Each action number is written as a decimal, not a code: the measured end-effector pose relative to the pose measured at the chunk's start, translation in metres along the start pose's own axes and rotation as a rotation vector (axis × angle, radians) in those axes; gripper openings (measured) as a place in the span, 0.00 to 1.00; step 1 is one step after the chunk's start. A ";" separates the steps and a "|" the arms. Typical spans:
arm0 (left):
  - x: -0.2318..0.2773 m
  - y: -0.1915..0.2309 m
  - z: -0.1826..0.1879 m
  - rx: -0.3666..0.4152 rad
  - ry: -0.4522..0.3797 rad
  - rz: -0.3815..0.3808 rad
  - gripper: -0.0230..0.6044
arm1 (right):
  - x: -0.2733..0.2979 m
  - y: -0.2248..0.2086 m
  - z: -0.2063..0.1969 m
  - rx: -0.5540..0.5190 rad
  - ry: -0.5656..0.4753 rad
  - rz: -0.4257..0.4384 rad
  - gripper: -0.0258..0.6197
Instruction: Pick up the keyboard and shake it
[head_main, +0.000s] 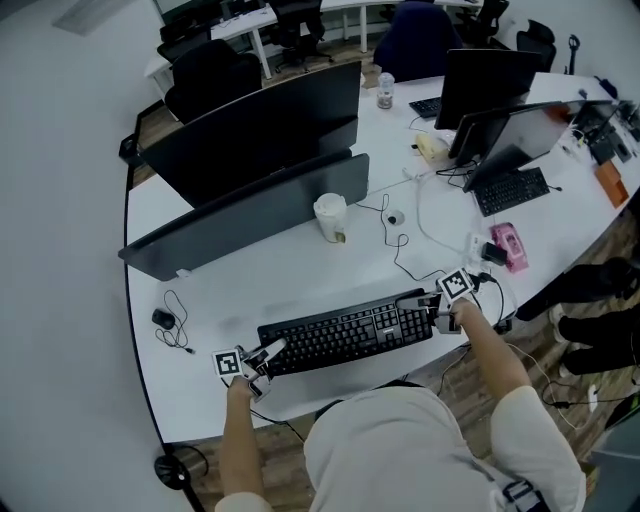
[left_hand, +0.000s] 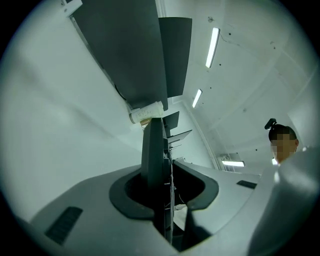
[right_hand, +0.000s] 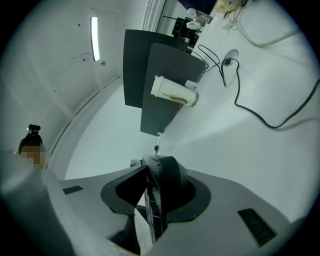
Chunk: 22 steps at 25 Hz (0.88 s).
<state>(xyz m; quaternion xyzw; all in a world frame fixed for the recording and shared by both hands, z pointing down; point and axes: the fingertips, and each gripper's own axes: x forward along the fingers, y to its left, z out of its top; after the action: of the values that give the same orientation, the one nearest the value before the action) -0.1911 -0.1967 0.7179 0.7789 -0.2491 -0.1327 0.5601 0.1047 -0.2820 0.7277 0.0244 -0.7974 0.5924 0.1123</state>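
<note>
Keyboard (head_main: 345, 335) gripped at both ends at a white counter (head_main: 250, 290)

We look steeply down from the head view onto a long, curved white counter that fills most of the scene. Across its far half stand two wide dark monitors (head_main: 260, 130), seen from behind, one in front of the other. To the right are further screens (head_main: 490, 85) with a second, smaller keyboard (head_main: 510, 190) in front of them.

Near the counter's front edge, just before the person, is the black full-size keyboard. It runs left to right at a slight slant, its right end farther away. We cannot tell whether it rests on the counter or is raised just clear of it.

The left tongs (head_main: 262, 358) hold the keyboard's left end and the right tongs (head_main: 437, 318) hold its right end. In the left gripper view we see the keyboard edge-on between the two grey jaws, which close on it. The right gripper view shows the same from the other end, with the keyboard's thin dark edge clamped between the jaws.

Behind the keyboard, just in front of the nearer monitor, stands a white paper cup (head_main: 330, 217). A thin black cable (head_main: 400, 250) snakes across the counter between the cup and the keyboard's right end. A small pink object (head_main: 509, 245) lies to the right. A small black device (head_main: 163, 318) with its own cord lies well to the left.
</note>
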 end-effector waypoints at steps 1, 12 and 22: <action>0.000 -0.002 -0.002 -0.016 0.006 -0.007 0.24 | -0.001 -0.001 -0.004 0.017 -0.004 -0.003 0.27; -0.009 -0.003 -0.018 -0.104 0.034 -0.068 0.27 | 0.001 0.007 -0.028 0.012 -0.042 0.040 0.36; -0.006 0.005 -0.023 -0.106 0.048 -0.024 0.24 | -0.002 -0.010 -0.029 0.026 -0.027 -0.065 0.28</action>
<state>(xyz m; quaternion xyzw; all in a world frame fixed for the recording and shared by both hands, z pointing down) -0.1859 -0.1762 0.7296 0.7541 -0.2189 -0.1338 0.6045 0.1123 -0.2578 0.7447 0.0597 -0.7898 0.5984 0.1206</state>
